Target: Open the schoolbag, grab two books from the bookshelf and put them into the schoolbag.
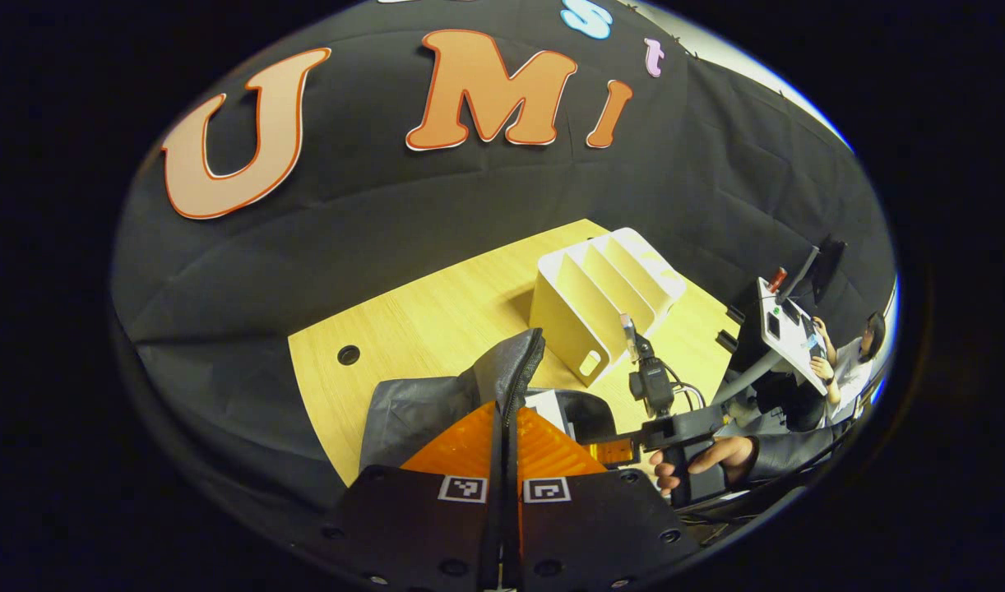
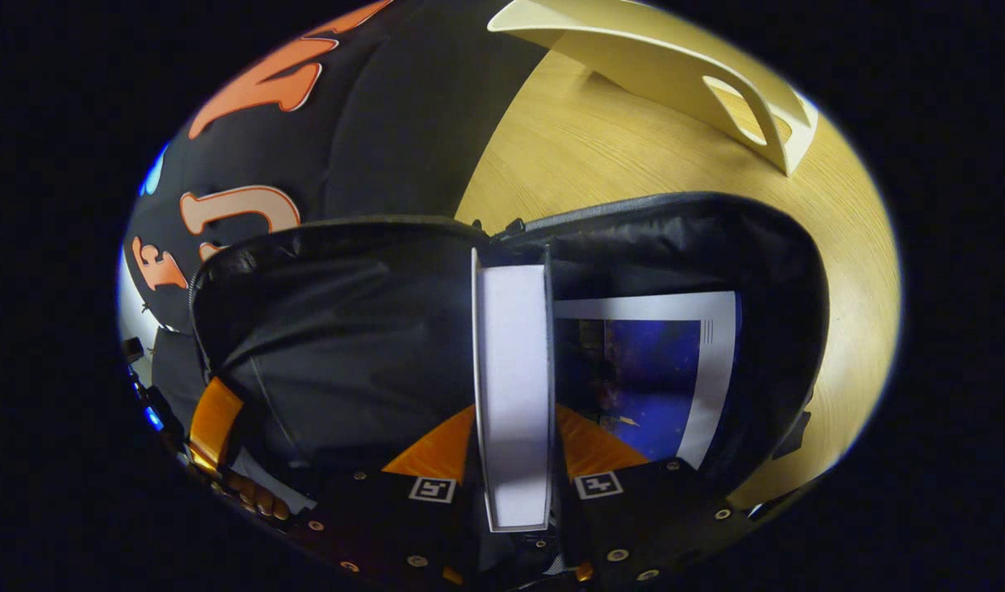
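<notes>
Left gripper view: left tool (image 1: 502, 436) clamped on schoolbag (image 1: 437, 403) flap edge; empty bookshelf (image 1: 605, 296) behind on surface (image 1: 420, 329); right tool (image 1: 613, 450) at bag mouth.

Right gripper view: right tool (image 2: 511, 460) grips white book (image 2: 511, 386) inside open schoolbag (image 2: 346, 329), probably partway in; blue-covered book (image 2: 646, 370) beside it.

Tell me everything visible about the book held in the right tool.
The book is seen edge-on in the right gripper view: a thick block of plain white pages between thin covers, held upright. The right tool is clamped on it, one finger pressing each cover. Its far end reaches into the open mouth of the dark grey schoolbag, whose zipper rim curves around it. Beside it, already inside the bag, lies a second book with a blue cover and white border. Whether the two touch is unclear.
</notes>
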Demonstrator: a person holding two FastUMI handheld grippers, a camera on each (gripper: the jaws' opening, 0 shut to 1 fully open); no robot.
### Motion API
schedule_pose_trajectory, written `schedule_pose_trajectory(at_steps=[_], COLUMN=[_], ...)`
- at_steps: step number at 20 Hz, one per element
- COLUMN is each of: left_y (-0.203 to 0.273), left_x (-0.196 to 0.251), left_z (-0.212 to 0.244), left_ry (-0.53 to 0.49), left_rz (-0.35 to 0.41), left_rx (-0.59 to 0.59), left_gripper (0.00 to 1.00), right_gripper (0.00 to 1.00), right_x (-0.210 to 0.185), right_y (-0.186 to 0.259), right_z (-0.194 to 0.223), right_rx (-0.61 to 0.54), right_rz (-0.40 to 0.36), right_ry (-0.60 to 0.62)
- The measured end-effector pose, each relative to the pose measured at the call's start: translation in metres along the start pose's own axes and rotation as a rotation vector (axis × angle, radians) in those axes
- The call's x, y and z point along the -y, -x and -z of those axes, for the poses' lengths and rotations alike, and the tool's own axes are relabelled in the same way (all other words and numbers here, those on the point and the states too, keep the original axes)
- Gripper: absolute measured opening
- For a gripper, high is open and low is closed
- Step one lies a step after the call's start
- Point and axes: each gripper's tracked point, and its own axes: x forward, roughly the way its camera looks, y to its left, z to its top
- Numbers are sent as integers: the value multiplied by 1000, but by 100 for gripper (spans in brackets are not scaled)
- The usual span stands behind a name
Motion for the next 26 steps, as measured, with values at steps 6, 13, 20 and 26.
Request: schedule_pose_trajectory(at_steps=[6, 13, 20, 26], left_y=[-6, -31, -61, -73], left_x=[-9, 37, 130, 210], left_z=[9, 23, 11, -39], left_ry=[11, 66, 90, 119], left_rz=[-77, -137, -172, -238], left_rx=[16, 6, 46, 218], left_gripper=[2, 8, 55, 92], right_gripper=[86, 98, 99, 98], right_x=[21, 51, 77, 55], right_y=[31, 103, 196, 291], right_z=[-12, -66, -130, -205], right_rx=[13, 86, 179, 407], right_rz=[136, 176, 207, 244], right_ry=[160, 275, 473, 725])
